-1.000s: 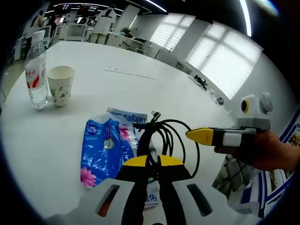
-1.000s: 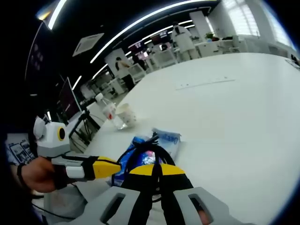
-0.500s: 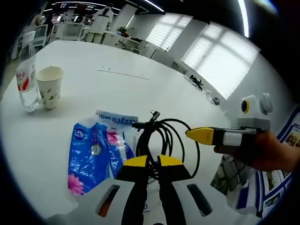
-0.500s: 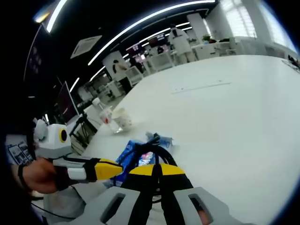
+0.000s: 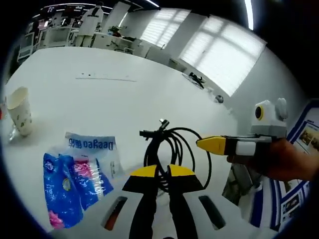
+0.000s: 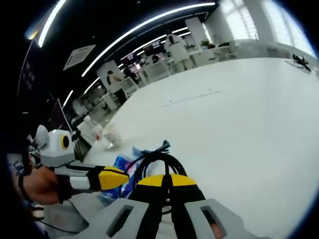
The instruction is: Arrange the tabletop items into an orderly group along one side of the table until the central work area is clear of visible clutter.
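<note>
Fingers point(image 5: 149, 174) pinch black cable point(image 5: 172, 144) above white table point(image 5: 99, 99).

In my left gripper view the cable point(image 5: 167, 149) hangs right of the packet point(image 5: 75, 177), the cup point(image 5: 19, 110) farther left

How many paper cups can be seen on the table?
1. The paper cup stands at the table's far left edge, beyond the blue packet. Others may be hidden.
</note>
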A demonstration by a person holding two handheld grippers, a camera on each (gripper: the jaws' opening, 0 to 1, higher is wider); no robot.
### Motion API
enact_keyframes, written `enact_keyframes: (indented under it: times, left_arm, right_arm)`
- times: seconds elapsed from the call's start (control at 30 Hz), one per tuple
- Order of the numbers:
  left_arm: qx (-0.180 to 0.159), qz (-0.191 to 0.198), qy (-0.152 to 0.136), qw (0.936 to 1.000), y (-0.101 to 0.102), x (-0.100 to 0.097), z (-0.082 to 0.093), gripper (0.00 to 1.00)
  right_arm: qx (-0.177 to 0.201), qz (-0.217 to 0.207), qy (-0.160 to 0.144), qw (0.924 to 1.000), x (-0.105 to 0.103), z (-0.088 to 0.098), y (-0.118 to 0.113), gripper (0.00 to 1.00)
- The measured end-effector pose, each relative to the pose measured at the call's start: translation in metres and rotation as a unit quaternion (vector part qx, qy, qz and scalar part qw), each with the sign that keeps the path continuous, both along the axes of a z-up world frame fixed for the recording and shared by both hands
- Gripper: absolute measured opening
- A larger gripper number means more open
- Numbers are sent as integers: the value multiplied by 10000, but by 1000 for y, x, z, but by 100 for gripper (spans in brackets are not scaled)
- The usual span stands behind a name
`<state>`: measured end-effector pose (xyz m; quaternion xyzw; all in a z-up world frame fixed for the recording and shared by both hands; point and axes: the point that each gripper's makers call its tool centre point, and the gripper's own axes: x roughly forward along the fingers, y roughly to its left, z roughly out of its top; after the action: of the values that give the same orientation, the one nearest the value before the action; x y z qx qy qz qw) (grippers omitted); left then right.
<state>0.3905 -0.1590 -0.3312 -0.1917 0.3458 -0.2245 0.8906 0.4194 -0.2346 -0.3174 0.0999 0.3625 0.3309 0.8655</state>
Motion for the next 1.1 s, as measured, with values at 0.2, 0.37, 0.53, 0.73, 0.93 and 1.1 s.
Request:
enact_keyframes:
  times: [0.2, 0.37, 0.53, 0.73, 0.93, 1.1]
  left_arm:
    - [25, -52, 19, 10000, -3, 13, -4, 4]
    - [32, -21, 60, 10000, -1, 19, -8, 4]
    - [49, 14, 140, 9999, 1, 25, -15, 4]
    - [38, 70, 240, 9997, 4, 32, -22, 4]
    - [94, 90, 307, 9994, 7, 38, -30, 4]
    - [240, 94, 358, 9990, 10, 40, -38, 4]
  right_arm:
    - [16, -84, 58, 9999, 7, -4, -3, 0]
    - [5, -42, 86, 10000, 15, -7, -3, 0]
    - [-32, 32, 159, 9999, 24, -14, 1, 0]
    - [-74, 85, 278, 9995, 25, -21, 2, 0]
    - [-88, 128, 372, 9992, 32, -30, 8, 0]
    - [-119, 179, 450, 9988, 36, -39, 11, 0]
